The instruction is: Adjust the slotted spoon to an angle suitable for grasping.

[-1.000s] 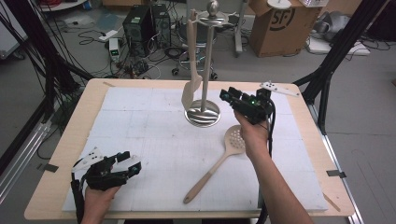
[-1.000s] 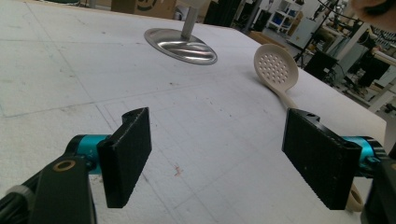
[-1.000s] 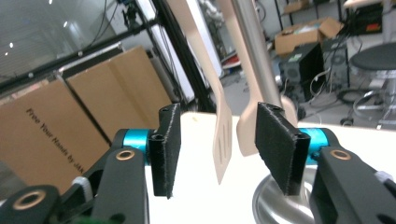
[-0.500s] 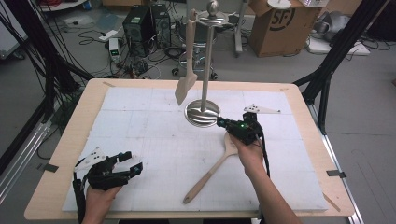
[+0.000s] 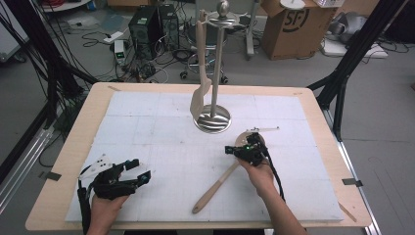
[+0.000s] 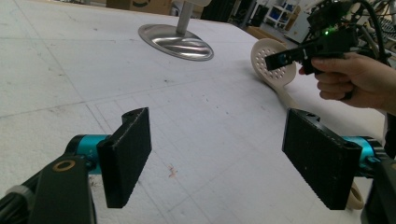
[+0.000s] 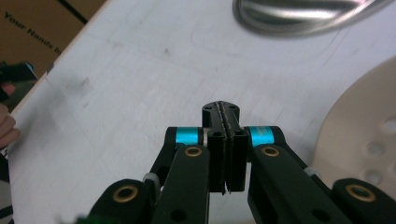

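A cream slotted spoon [image 5: 215, 188] lies slantwise on the white mat, its holed head [image 7: 359, 130] toward the stand. My right gripper [image 5: 236, 149] hovers low over that head, jaws shut with nothing between them [image 7: 221, 109]; the spoon head sits just to its right, apart from the jaws. From the left gripper view, the right gripper [image 6: 275, 58] crosses in front of the spoon head [image 6: 261, 46]. My left gripper [image 5: 142, 174] rests at the near left of the mat, jaws wide open and empty [image 6: 217, 154].
A metal utensil stand [image 5: 213, 119] with a round base [image 6: 175, 42] stands at mid-table. A cream spatula [image 5: 199, 95] hangs from its top ring. The wooden table's edge [image 5: 63, 186] rims the mat. Boxes and cables lie on the floor beyond.
My right hand has come down and toward me from beside the stand to just over the spoon head. The hanging spatula has swung slightly. The left hand has stayed still.
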Action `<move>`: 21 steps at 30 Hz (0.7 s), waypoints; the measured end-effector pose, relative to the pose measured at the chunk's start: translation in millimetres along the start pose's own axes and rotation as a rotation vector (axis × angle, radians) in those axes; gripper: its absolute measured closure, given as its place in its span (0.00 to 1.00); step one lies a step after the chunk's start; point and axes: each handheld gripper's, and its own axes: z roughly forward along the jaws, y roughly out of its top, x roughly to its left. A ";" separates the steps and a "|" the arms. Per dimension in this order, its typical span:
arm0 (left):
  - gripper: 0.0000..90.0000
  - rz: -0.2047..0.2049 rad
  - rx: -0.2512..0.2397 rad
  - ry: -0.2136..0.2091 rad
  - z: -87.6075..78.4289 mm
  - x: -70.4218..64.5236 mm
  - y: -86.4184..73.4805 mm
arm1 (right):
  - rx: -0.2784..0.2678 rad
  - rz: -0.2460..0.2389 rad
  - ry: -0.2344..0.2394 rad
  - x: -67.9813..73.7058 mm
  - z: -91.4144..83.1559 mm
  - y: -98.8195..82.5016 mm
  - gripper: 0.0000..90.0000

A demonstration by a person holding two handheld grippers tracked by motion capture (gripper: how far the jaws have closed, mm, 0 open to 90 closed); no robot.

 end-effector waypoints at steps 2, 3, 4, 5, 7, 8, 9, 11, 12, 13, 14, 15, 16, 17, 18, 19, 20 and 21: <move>0.27 0.000 0.000 -0.002 0.1 -0.2 0.1 | 0.048 0.009 0.001 -0.1 5.9 -4.1 1.00; 0.27 0.000 0.000 -0.003 0.0 -0.5 0.1 | 0.070 0.005 -0.014 0.7 8.9 -6.1 1.00; 0.27 -0.002 -0.001 -0.003 -0.2 -0.8 0.2 | 0.094 -0.005 -0.023 0.9 12.0 -7.9 1.00; 0.27 -0.002 -0.003 -0.004 -0.5 -1.0 0.2 | 0.117 -0.009 -0.034 1.1 14.9 -9.8 1.00; 0.27 -0.001 -0.003 -0.001 -1.5 -0.6 0.2 | 0.138 -0.013 -0.056 1.2 18.2 -13.5 1.00; 0.27 -0.004 -0.004 0.000 -1.6 -0.4 0.0 | 0.135 0.000 -0.052 0.1 17.4 -13.9 1.00; 0.27 -0.006 -0.003 0.001 -1.6 -0.1 -0.4 | 0.137 0.014 -0.059 -0.6 16.2 -13.7 1.00; 0.27 -0.005 0.000 0.000 -1.4 0.0 -0.9 | 0.137 0.018 -0.094 -2.2 12.5 -12.8 1.00; 0.27 -0.007 0.000 0.000 -1.3 -0.4 -1.1 | 0.137 0.015 -0.113 -2.7 10.2 -12.0 1.00; 0.27 -0.005 0.002 -0.002 -1.4 -0.6 -1.1 | 0.138 0.013 -0.134 -3.2 8.5 -11.6 1.00; 0.27 -0.005 0.005 0.000 -1.6 -1.1 -1.1 | 0.139 0.019 -0.144 -4.3 6.6 -11.2 1.00; 0.27 -0.004 0.003 0.000 -1.8 -1.1 -1.0 | 0.144 0.017 -0.152 -5.8 4.8 -10.8 1.00; 0.27 -0.005 0.000 -0.001 -1.7 -1.0 -1.0 | 0.145 0.027 -0.159 -7.6 2.7 -10.7 1.00; 0.27 -0.006 -0.001 0.001 -1.7 -0.7 -1.0 | 0.142 0.033 -0.167 -9.6 0.4 -11.1 1.00; 0.27 -0.009 -0.003 0.001 -1.3 -0.5 -0.9 | 0.141 0.042 -0.170 -11.8 -2.3 -11.4 1.00; 0.27 -0.009 -0.002 0.000 -1.0 -0.3 -0.8 | 0.136 0.051 -0.180 -14.2 -5.5 -12.2 1.00; 0.27 -0.008 0.000 -0.002 -0.5 -0.4 -0.8 | 0.129 0.057 -0.189 -17.0 -9.0 -13.5 1.00; 0.27 -0.006 0.003 -0.002 0.2 -0.7 -0.8 | 0.120 0.062 -0.193 -20.3 -12.8 -15.0 1.00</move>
